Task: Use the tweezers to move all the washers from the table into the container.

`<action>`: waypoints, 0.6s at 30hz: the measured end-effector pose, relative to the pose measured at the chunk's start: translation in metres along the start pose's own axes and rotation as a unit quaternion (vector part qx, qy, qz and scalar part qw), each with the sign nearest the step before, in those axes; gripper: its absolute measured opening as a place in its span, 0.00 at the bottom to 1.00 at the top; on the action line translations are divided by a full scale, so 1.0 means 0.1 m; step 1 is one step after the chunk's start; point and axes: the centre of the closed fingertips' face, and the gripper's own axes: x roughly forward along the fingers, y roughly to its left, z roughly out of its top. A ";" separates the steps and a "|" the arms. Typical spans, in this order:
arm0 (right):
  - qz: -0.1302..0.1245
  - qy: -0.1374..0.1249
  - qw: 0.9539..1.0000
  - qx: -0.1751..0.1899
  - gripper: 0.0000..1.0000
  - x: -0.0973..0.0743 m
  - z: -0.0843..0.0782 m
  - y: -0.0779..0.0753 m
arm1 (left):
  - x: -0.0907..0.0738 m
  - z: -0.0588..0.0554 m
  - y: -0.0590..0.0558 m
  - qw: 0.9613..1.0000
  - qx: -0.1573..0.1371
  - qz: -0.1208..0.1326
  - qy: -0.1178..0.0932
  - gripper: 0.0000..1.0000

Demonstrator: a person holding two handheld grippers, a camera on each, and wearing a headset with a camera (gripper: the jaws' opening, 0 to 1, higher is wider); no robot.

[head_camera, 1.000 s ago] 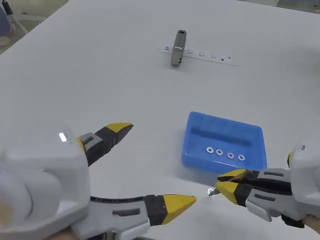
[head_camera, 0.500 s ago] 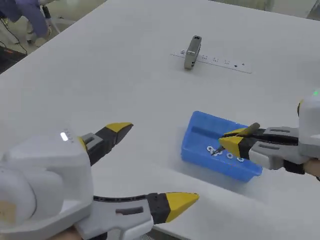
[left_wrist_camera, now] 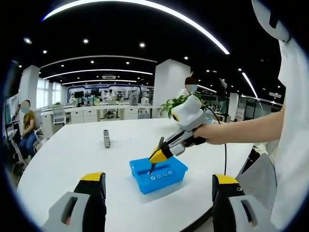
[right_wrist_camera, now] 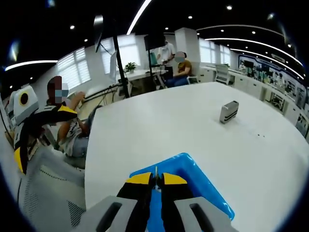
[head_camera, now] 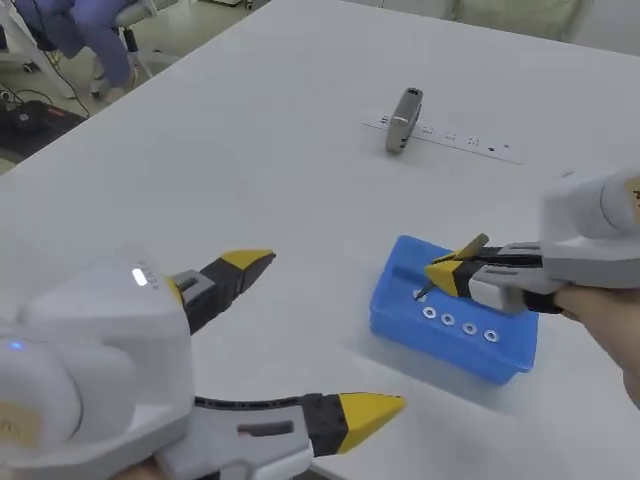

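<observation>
A blue container point(head_camera: 440, 352) sits on the white table with several washers point(head_camera: 448, 320) in a row inside. My right gripper point(head_camera: 447, 275) is shut on the tweezers point(head_camera: 470, 246), whose tip hangs over the container's left part, just above the row. Whether the tip holds a washer is too small to tell. My left gripper point(head_camera: 335, 332) stands open low at the near left, apart from the container. In the left gripper view the right gripper point(left_wrist_camera: 157, 157) points the tweezers point(left_wrist_camera: 152, 166) down into the container point(left_wrist_camera: 170, 182). The right gripper view shows the tweezers point(right_wrist_camera: 156, 180) between shut jaws over the container point(right_wrist_camera: 195, 180).
A small grey device point(head_camera: 404, 118) lies on a white strip point(head_camera: 455, 138) at the far middle of the table point(head_camera: 250, 160). The table's left edge runs diagonally, with a person point(head_camera: 70, 25) beyond it. Other people sit at desks in the room.
My right gripper has carried the tweezers from the table just in front of the container up and over its left part. The left gripper has stayed open; the head camera shifted.
</observation>
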 end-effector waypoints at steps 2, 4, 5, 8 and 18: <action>0.000 0.007 1.000 0.002 0.03 0.04 -0.03 -0.03 | 0.01 0.00 -0.01 1.000 -0.001 -0.002 0.001 0.93; 0.001 0.017 1.000 0.001 0.03 0.09 -0.07 -0.06 | 0.02 -0.01 -0.01 1.000 0.000 -0.002 0.002 0.93; 0.002 0.020 1.000 0.001 0.03 0.11 -0.09 -0.07 | 0.02 -0.01 -0.01 1.000 -0.001 -0.003 0.002 0.93; 0.005 0.030 1.000 0.002 0.03 0.17 -0.14 -0.10 | 0.04 -0.01 -0.01 1.000 -0.002 -0.005 0.003 0.93; 0.009 0.051 0.999 -0.005 0.03 0.27 -0.22 -0.13 | 0.04 -0.02 0.02 1.000 -0.006 -0.005 0.008 0.92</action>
